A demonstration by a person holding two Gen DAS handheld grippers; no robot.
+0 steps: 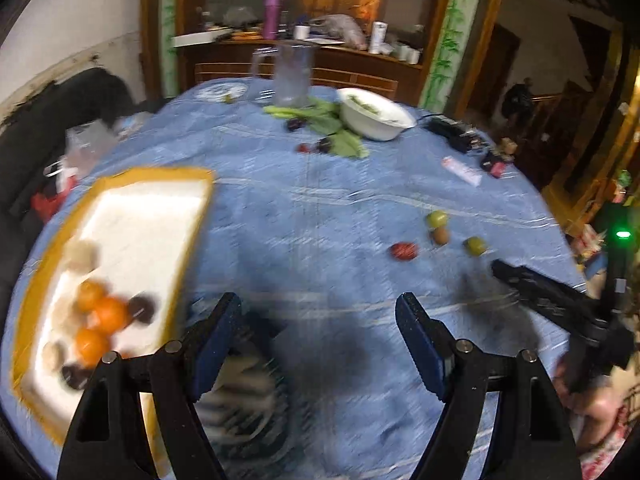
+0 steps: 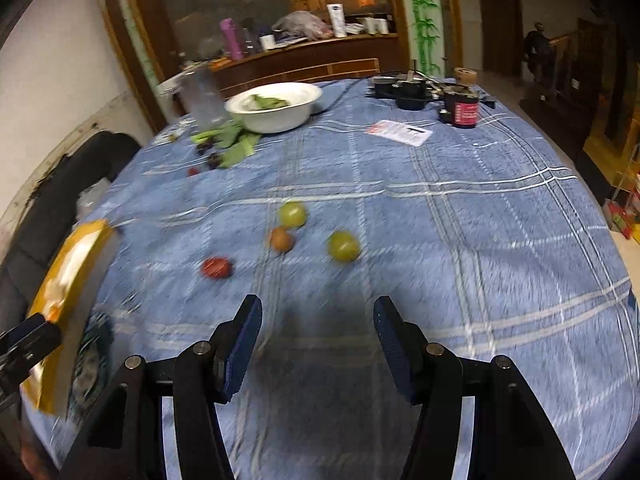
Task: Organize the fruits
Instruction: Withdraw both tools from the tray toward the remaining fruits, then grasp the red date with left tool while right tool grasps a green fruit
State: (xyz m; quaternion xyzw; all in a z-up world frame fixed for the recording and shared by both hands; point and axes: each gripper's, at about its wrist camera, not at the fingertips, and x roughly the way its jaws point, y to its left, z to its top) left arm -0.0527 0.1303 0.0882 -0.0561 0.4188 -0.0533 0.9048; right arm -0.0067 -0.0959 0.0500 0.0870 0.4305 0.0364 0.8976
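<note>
A yellow-rimmed white tray [image 1: 160,208] lies at the left of the blue checked table and holds oranges [image 1: 106,314] and dark fruits. Loose on the cloth are two green fruits [image 2: 293,214] [image 2: 343,245], a brown fruit [image 2: 281,239] and a red fruit [image 2: 216,267]; in the left wrist view they lie at the right, the red fruit [image 1: 404,251] nearest. My left gripper [image 1: 320,312] is open and empty beside the tray. My right gripper [image 2: 318,320] is open and empty, short of the loose fruits; it also shows in the left wrist view [image 1: 552,300].
A white bowl [image 2: 276,114] with greens, loose leaves [image 2: 234,144] and small dark fruits sit at the far side, beside a clear jug [image 1: 292,76]. A dark round patterned object [image 1: 244,392] lies under my left gripper. Black gadgets, a red-labelled can [image 2: 462,110] and a card [image 2: 400,131] are far right.
</note>
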